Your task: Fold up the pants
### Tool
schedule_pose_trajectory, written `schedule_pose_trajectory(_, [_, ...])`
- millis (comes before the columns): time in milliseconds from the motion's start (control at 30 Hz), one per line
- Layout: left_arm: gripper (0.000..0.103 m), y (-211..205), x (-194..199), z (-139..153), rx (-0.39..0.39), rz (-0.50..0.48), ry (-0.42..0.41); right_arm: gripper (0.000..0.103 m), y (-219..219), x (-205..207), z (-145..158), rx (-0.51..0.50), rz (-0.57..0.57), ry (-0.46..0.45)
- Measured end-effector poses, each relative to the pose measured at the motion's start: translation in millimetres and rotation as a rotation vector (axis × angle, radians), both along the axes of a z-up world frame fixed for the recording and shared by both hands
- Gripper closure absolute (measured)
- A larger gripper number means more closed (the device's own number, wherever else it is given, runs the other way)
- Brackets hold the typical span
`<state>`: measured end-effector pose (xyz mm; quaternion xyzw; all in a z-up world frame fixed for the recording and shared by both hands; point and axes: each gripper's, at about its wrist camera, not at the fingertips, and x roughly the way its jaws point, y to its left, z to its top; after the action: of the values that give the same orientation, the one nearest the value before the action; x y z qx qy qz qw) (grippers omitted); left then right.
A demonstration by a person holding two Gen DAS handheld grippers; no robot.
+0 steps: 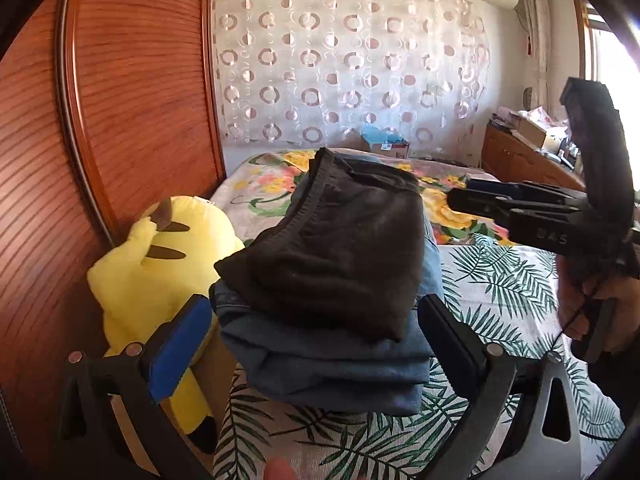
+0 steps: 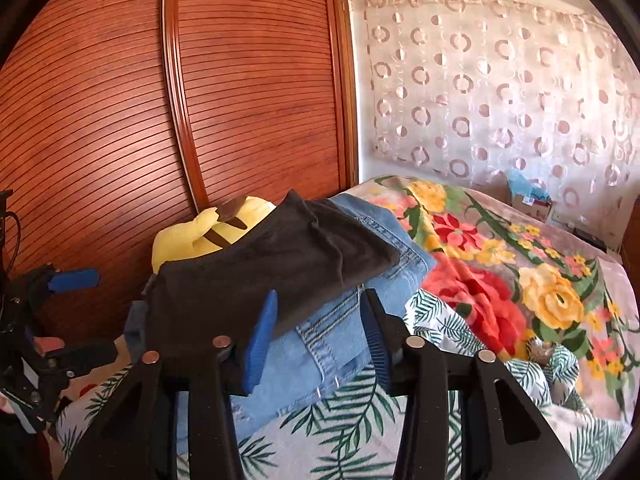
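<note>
Folded dark brown pants [image 1: 340,252] lie on top of a stack of folded blue jeans [image 1: 332,364] on the bed; the same pile shows in the right wrist view, brown pants [image 2: 272,264] over jeans [image 2: 340,320]. My left gripper [image 1: 316,320] is open, its fingers on either side of the near end of the stack, not pinching it. My right gripper [image 2: 320,328] is open, its fingers just in front of the pile's side. The right gripper also shows in the left wrist view [image 1: 480,196], to the right of the pile.
A yellow plush toy [image 1: 160,280] lies left of the stack against a wooden wardrobe door [image 1: 120,100]. The bed has a palm-leaf sheet [image 1: 500,280] and a floral blanket [image 2: 500,272] behind. A cluttered wooden cabinet [image 1: 520,156] stands at far right.
</note>
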<state>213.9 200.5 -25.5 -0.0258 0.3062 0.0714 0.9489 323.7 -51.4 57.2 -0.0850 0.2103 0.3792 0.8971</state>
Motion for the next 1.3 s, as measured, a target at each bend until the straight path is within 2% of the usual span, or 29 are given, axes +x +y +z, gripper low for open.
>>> schedule_pose_trajectory(133, [0.0,-12.2,-4.5,2.6,0.004,-0.002,0.018,0.048,-14.8,-25.9,5.4,0.01,-0.026,-0.019])
schedule_pose_trajectory(233, [0.0,-20.9,-11.6,7.3,-0.007,-0.025,0.002,0.043,-26.6,-48.9,8.7,0.023,-0.052,-0.025])
schedule_pose_trajectory(767, [0.0,-95.3,-48.0,32.6,-0.003,-0.15,-0.061,0.037,-90.1,-182.4,19.4,0.051,-0.27,-0.051])
schedule_pose_trajectory(1000, [0.0,-122.0,-65.8,46.6,0.0,-0.184,-0.09,0.026,-106.8,-227.9,20.4,0.07,-0.336,-0.07])
schedule_pose_trajectory(1300, [0.0,-147.1,-91.0,57.5,-0.003,-0.215,-0.11,0.025,-114.9,-279.7,14.2,0.081,-0.413,-0.071])
